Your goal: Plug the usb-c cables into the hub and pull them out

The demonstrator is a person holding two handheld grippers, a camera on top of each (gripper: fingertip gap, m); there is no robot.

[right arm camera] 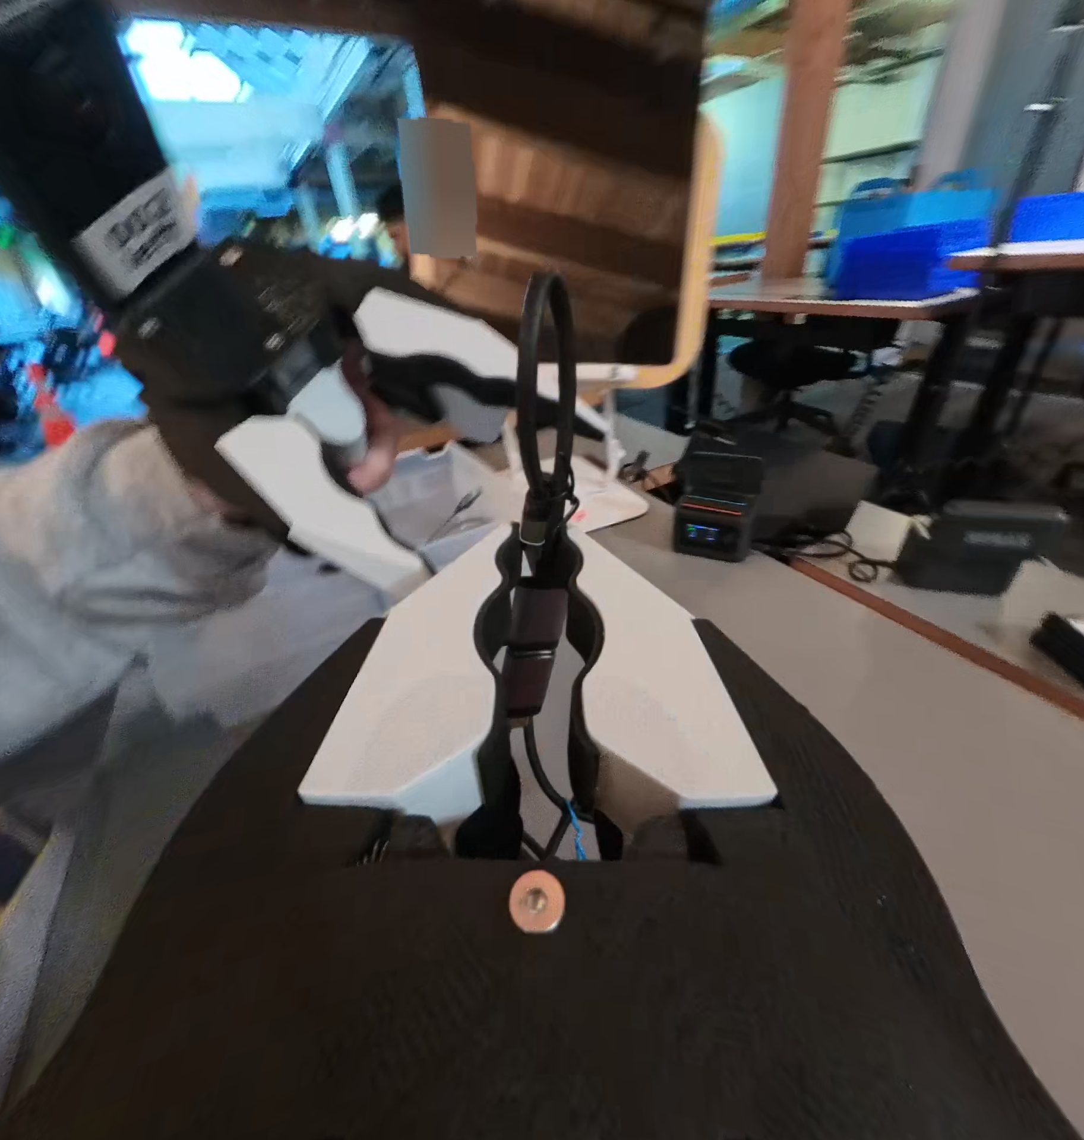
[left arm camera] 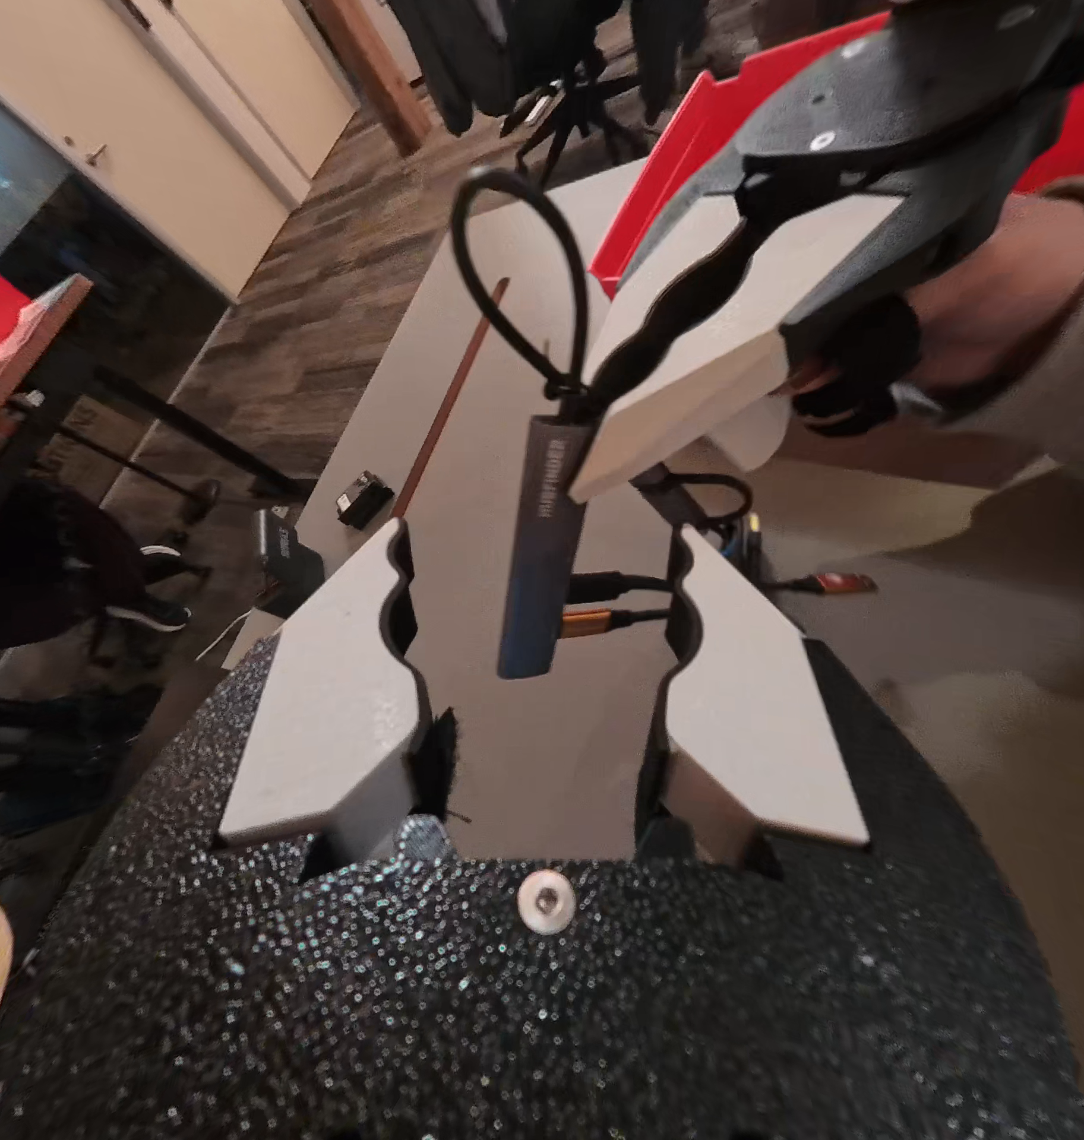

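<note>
Two plugs [left arm camera: 595, 601] sit in our hub [left arm camera: 542, 549], dangling lengthwise from the right claw [right arm camera: 536, 617] clamped on its top, right ahead of our wide-open left claw [left arm camera: 542, 623], over the table [left arm camera: 465, 432].

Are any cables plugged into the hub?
Yes: two plugs, black and orange, sit in the side of the hub, held by the right gripper.

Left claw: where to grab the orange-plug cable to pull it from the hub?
Pinch the short orange metal plug, not its thin black cord, coming from the slim dark-grey hub's port side in line with the plug; the black plug sits just above, so stay low.
</note>
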